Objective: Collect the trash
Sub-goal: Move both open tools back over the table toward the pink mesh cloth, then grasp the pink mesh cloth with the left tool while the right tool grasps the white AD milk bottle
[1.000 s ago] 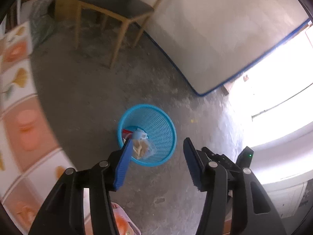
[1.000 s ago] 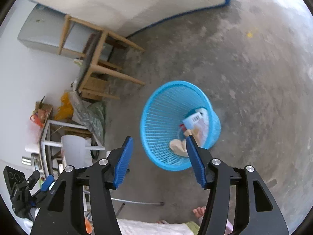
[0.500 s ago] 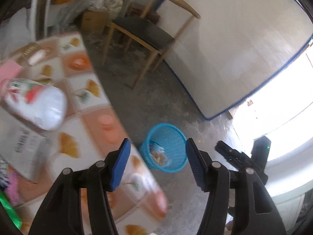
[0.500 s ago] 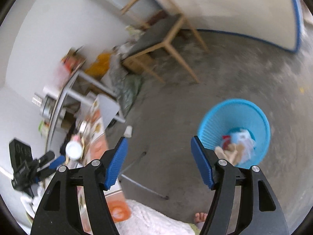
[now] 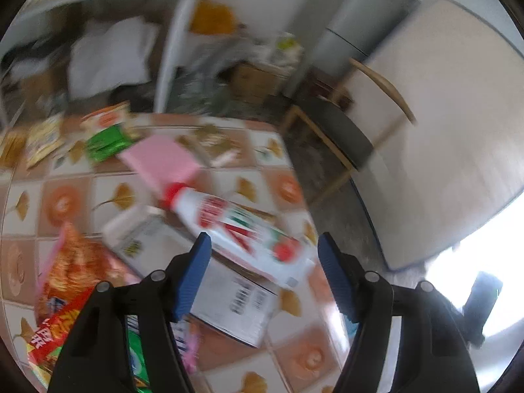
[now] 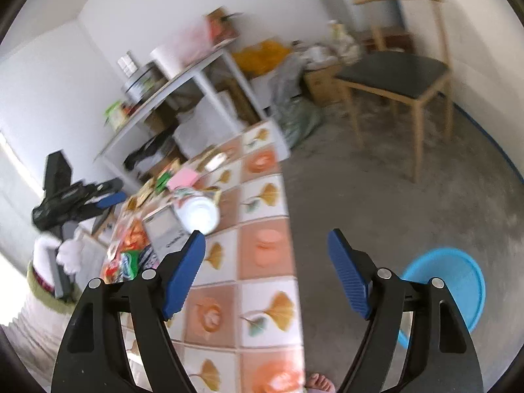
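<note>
Trash litters the patterned table [image 5: 255, 150], both grippers empty above it.
A white bottle with a red cap [image 5: 242, 226] lies across a grey carton [image 5: 209, 281], beside a pink pad [image 5: 160, 160], an orange snack bag [image 5: 72, 275] and green packets [image 5: 104, 144]. The left gripper [image 5: 263, 275] and right gripper [image 6: 267, 273] have their jaws opening, nothing between them. The blue basket [image 6: 458, 281] stands on the floor beside the table.

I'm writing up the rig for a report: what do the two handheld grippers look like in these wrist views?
Both look alike. The left gripper and the right gripper each have two black angular arms with triangular cut-outs and round silver pivot screws, ending in flat blue ribbed pads. Seen from the right wrist, the left gripper is a blurred black body with blue tips. No cables or sleeves show.
</note>
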The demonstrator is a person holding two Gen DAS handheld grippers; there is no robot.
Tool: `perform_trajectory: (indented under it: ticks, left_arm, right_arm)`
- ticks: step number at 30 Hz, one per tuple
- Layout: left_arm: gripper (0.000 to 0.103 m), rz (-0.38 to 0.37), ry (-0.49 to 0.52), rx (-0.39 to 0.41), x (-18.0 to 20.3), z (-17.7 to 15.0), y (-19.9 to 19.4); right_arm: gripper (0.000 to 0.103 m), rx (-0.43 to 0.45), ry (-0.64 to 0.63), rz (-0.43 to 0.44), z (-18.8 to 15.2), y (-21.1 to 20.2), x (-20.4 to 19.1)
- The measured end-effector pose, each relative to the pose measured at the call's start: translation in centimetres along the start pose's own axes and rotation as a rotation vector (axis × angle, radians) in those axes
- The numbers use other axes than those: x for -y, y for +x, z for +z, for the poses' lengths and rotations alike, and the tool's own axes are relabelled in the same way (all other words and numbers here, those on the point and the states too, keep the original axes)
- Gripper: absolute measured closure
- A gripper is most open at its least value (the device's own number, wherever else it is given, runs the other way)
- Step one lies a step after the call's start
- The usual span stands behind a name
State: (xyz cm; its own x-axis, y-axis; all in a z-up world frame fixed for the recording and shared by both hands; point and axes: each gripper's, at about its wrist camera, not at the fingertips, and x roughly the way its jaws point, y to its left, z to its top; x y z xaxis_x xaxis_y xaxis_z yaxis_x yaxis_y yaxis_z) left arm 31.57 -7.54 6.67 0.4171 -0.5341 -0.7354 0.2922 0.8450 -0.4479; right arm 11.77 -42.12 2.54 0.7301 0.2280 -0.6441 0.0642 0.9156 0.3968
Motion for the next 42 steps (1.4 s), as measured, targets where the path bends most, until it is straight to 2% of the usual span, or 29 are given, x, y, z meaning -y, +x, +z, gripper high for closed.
perform_trajectory:
  ticks: [4, 8, 10, 14, 19, 24, 28, 31, 33, 37, 39, 42]
  left_arm:
    - [0.038, -0.024, -0.211, -0.019, -6.4, 3.0, 1.1]
    - [0.038, -0.061, -0.364, -0.053, -10.3, 4.9, 3.6]
    - [0.038, -0.054, -0.427, -0.066, -11.9, 5.6, 5.2]
    - [0.038, -0.011, -0.449, -0.098, -13.3, 6.6, 7.9]
    - [0.038, 0.032, -0.457, -0.146, -14.3, 7.7, 10.7]
    - [0.038, 0.046, -0.483, -0.164, -15.4, 8.4, 12.4]
    - [0.038, 0.057, -0.487, -0.180, -16.0, 8.3, 13.6]
    - [0.038, 0.050, -0.461, -0.167, -15.9, 8.5, 14.0]
    - [0.038, 0.048, -0.454, -0.163, -15.8, 8.6, 14.1]
    - [0.043, 0.074, -0.422, -0.157, -15.2, 8.6, 14.2]
    - [0.053, 0.099, -0.402, -0.158, -14.8, 8.7, 14.4]
    - [0.056, 0.103, -0.392, -0.154, -14.5, 8.7, 14.7]
  right_arm:
    - [0.023, -0.035, -0.092, 0.046, 3.3, 2.7, -3.7]
    - [0.016, -0.082, -0.184, 0.062, 6.8, 6.5, -6.9]
    - [0.014, -0.114, -0.223, 0.089, 8.5, 8.9, -8.3]
    - [0.011, -0.164, -0.219, 0.120, 11.4, 14.0, -10.3]
    - [0.011, -0.238, -0.204, 0.088, 14.6, 21.0, -11.6]
    - [0.011, -0.282, -0.141, 0.043, 16.1, 25.7, -11.5]
    - [0.011, -0.324, -0.073, 0.113, 15.9, 27.7, -11.3]
    - [0.011, -0.426, -0.132, 0.164, 14.9, 29.1, -12.3]
    - [0.011, -0.487, -0.195, 0.157, 13.6, 29.6, -13.0]
    - [0.011, -0.544, -0.290, 0.171, 11.7, 29.3, -14.3]
    - [0.011, -0.566, -0.354, 0.197, 10.9, 28.6, -15.3]
    - [0.011, -0.595, -0.478, 0.200, 9.2, 27.8, -17.2]
